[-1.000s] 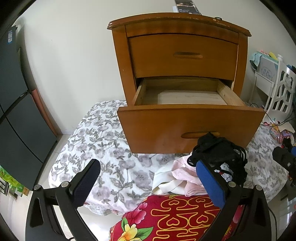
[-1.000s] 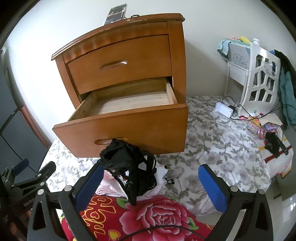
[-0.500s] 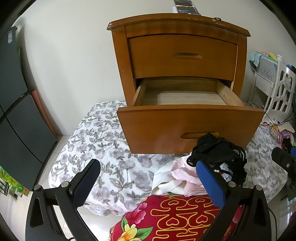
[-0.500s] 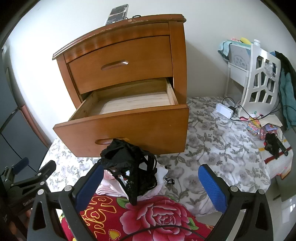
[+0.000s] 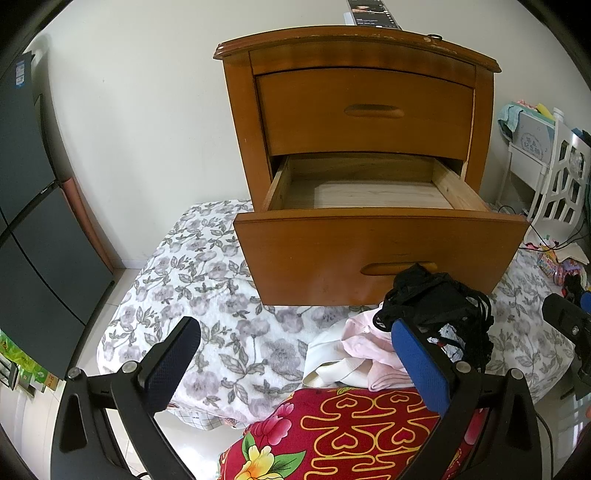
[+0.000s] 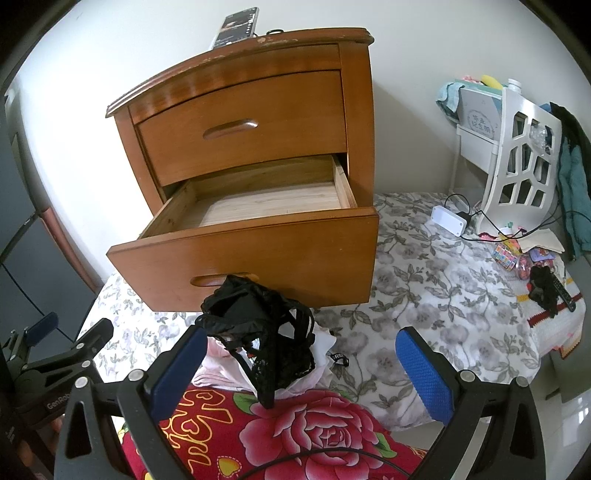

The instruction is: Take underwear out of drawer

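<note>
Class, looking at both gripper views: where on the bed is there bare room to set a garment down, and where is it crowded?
Free: the floral sheet left of the open drawer, and the stretch between drawer and white charger. Crowded: the underwear pile below the drawer front, and the clutter by the white chair.

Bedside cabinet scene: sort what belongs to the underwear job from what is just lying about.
Job:
- open lower drawer, nothing visible inside
- black lace underwear
- pink and white garments

Lying about:
- phone on the cabinet
- white charger
- red floral blanket
- white rack
</note>
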### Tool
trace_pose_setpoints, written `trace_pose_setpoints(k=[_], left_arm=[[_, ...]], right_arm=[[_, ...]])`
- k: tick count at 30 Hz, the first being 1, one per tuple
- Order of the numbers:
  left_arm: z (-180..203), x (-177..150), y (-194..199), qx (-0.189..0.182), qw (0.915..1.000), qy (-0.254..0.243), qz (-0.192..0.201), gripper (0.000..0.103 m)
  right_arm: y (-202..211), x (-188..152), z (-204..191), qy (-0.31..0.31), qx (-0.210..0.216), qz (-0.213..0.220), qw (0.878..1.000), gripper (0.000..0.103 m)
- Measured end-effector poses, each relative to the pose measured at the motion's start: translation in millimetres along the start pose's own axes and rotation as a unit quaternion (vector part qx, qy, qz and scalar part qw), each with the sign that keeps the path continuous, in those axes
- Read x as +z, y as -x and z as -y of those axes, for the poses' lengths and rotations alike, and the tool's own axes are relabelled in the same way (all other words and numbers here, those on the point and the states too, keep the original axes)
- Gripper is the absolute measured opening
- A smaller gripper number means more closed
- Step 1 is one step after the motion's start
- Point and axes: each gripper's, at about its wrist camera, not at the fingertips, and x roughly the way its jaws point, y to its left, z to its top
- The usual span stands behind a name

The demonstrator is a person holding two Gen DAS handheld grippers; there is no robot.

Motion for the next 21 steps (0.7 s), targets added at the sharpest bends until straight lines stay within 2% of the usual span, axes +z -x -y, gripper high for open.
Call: trace_pose_setpoints(k=[21], left_arm=[[0.4, 0.0, -0.1, 0.001, 1.0000, 0.000, -0.002, 0.103]], right_arm=[[-0.2, -0.1, -0.1, -0.001, 0.000, 0.000, 1.000, 0.103]])
